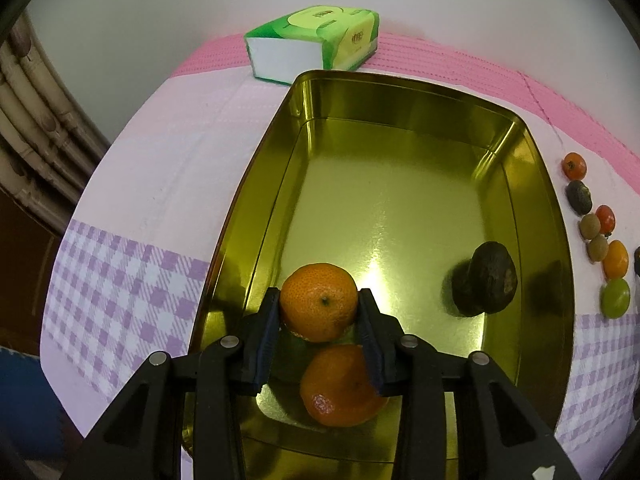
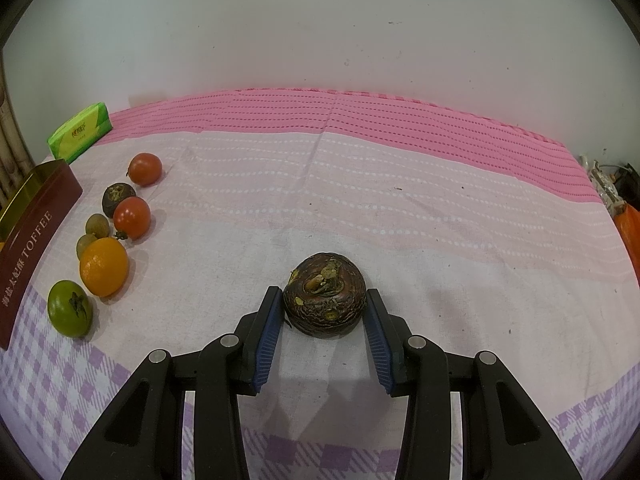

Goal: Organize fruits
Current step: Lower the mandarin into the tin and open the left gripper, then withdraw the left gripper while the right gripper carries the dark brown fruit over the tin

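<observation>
Left tongs (image 1: 319,312) gripping mandarin (image 1: 318,306) over gold tin (image 1: 256,184), tin floor mostly bare, right tongs (image 2: 325,311) flanking dark fruit (image 2: 325,294) on bench (image 2: 400,216), grip unclear, fruit row (image 2: 104,266) only beside tin.

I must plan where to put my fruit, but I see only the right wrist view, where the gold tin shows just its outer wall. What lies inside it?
Observer: On the floor of the gold rectangular metal tin lie one round orange mandarin and one dark brown wrinkled fruit.
Operator: Are the left tongs busy?
Observer: Yes. The left tongs are closed on a second orange mandarin, over the near end of the tin.
Operator: My right tongs hold another dark wrinkled round fruit. Where is free floor?
Observer: The far half of the floor, toward the green tissue pack, is bare.
</observation>
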A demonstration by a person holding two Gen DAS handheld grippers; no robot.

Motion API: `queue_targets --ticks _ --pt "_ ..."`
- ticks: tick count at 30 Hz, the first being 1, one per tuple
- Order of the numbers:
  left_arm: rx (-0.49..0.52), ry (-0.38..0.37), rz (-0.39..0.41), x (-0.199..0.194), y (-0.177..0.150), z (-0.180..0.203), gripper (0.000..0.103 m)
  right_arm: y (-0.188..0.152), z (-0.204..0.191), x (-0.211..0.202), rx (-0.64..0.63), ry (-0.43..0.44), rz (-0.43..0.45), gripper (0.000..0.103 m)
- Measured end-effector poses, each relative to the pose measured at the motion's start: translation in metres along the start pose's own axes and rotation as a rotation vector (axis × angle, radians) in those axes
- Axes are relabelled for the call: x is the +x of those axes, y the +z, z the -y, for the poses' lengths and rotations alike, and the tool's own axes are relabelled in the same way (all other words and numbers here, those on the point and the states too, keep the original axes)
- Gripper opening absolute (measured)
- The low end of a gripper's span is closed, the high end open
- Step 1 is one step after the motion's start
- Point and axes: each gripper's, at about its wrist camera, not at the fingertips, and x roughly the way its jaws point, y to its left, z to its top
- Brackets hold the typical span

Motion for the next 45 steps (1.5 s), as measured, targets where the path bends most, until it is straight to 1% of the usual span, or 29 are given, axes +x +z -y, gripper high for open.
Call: queue_targets --ticks 5,10,12,15,18,22,25,32,33,35,36,37,39,41,44,45 --pt "0.000 0.001 -0.001 0.000 0.000 0.002 0.037 0.001 0.000 0.000 -0.002 -0.001 0.000 0.043" --pt "0.003 -0.002 0.000 -0.007 -0.001 0.001 0.042 0.001 0.000 0.000 -0.003 -0.002 0.000 0.043" --pt "0.015 0.008 0.009 -0.011 -0.002 0.003 0.043 0.001 0.001 0.000 -0.001 0.000 0.000 0.043" --pt "0.025 0.021 0.030 -0.020 -0.004 0.006 0.050 0.001 0.000 0.000 -0.003 0.000 0.000 0.043" --pt "0.033 0.041 0.062 -0.034 -0.009 0.005 0.052 0.001 0.000 0.000 0.000 0.002 -0.001 0.043" --pt "0.007 0.042 0.099 -0.054 -0.018 -0.003 0.058 0.001 0.001 0.000 0.005 0.006 -0.002 0.043" --pt "-0.006 0.059 0.130 -0.070 -0.026 -0.010 0.062 0.001 0.002 0.000 0.005 0.007 -0.002 0.043" --pt "-0.053 0.098 0.174 -0.095 -0.046 -0.035 0.068 0.002 0.002 0.000 0.005 0.001 -0.009 0.042" --pt "-0.062 0.103 0.177 -0.099 -0.050 -0.039 0.068 0.002 0.002 0.001 0.006 -0.001 -0.011 0.042" --pt "-0.088 0.096 0.171 -0.101 -0.054 -0.046 0.072 0.003 0.001 0.001 0.006 -0.007 -0.017 0.041" --pt "-0.099 0.090 0.166 -0.102 -0.057 -0.048 0.080 0.004 -0.001 0.001 0.003 -0.012 -0.020 0.041" --pt "-0.110 0.076 0.157 -0.101 -0.061 -0.052 0.084 0.004 -0.001 0.000 0.004 -0.020 -0.026 0.041" --pt "-0.133 0.053 0.138 -0.099 -0.067 -0.056 0.084 0.005 -0.003 0.000 0.002 -0.025 -0.033 0.041" --pt "-0.149 0.047 0.121 -0.096 -0.069 -0.058 0.084 0.006 -0.004 -0.002 0.000 -0.035 -0.032 0.041" --pt "-0.159 0.050 0.134 -0.098 -0.069 -0.060 0.085 0.008 -0.004 -0.011 0.020 -0.033 -0.024 0.041" --pt "-0.163 0.050 0.139 -0.099 -0.068 -0.060 0.089 0.010 -0.005 -0.015 0.022 -0.027 -0.017 0.041"
